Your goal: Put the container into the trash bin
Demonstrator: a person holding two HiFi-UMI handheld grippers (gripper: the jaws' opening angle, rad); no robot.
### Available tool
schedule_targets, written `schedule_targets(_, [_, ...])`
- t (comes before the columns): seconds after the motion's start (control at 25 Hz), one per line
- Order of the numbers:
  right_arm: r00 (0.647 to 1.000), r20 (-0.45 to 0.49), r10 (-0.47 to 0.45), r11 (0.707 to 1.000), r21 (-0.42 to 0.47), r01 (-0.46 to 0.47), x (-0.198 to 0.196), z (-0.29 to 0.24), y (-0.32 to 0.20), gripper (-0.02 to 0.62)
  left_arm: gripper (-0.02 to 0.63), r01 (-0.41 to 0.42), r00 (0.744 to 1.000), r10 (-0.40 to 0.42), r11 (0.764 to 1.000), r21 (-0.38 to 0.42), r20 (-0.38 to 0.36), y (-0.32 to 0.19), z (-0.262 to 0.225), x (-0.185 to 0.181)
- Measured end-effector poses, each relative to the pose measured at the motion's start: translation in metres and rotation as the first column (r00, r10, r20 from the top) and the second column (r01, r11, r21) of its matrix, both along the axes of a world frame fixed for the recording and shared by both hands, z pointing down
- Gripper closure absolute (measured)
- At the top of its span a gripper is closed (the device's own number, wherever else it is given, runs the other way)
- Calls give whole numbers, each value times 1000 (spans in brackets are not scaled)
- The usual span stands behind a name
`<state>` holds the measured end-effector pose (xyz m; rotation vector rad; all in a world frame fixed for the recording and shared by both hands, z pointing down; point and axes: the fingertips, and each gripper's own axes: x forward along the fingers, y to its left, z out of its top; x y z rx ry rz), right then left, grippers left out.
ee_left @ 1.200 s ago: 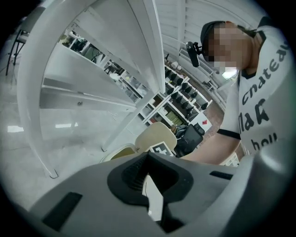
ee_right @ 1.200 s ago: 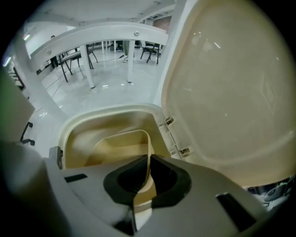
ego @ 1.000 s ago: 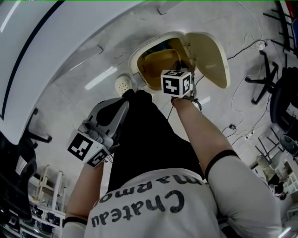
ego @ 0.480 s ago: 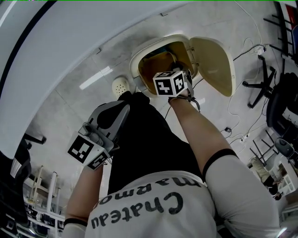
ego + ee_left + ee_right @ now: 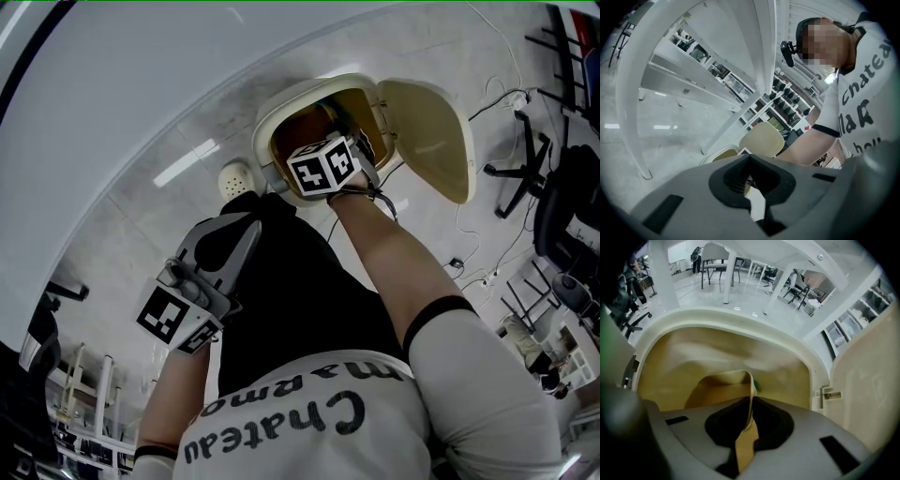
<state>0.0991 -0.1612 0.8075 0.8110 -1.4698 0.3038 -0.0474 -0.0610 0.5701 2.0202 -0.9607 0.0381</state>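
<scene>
A cream trash bin (image 5: 265, 114) stands on the floor with its lid (image 5: 427, 136) swung open to the right. My right gripper (image 5: 324, 141) reaches into the bin's mouth behind its marker cube. It is shut on the thin wall of a tan container (image 5: 725, 386), which hangs inside the yellowish bin (image 5: 740, 320) below the rim. In the right gripper view the wall runs straight between the right gripper (image 5: 750, 405) jaws. My left gripper (image 5: 249, 217) is held back against the person's black trousers, shut with nothing in it. The left gripper (image 5: 752, 182) view shows the bin (image 5: 717, 154) ahead.
A curved white table (image 5: 141, 56) edge runs along the upper left. A white perforated shoe (image 5: 234, 176) sits beside the bin. Office chairs (image 5: 539, 159) and floor cables (image 5: 487, 94) lie to the right. Shelving (image 5: 740, 89) stands beyond.
The right gripper has moved left and deeper into the bin's opening with the container. The left gripper has stayed by the trousers.
</scene>
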Motion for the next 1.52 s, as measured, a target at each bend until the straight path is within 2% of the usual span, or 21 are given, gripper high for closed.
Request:
schedule_targets(0.2, [995,-22,-101,995,2,101,-4,5,-4,555,583,-23,1000,23,999,23,3,-3,-4,8])
schedule_targets(0.4, [991,-36,-128,991,-45,127,-2,19,-5,555,583,-24,1000,24,999,35,18,-7,-2,4])
schedule_targets(0.76, [983,3,-183,979,-96,182,-17,40,-4,555,583,3,997,-9,997,74,80,-20,6,-15])
schedule_targets(1.24, [990,-1,-141,985,-104,140,-22,48,-4,554,583,-1,995,-6,997,73,96,-15,12,-22])
schedule_targets(1.52, [990,-39,-136,984,-125,130,-10,55,4,554,583,26,996,-32,997,76,85,-15,9,-25])
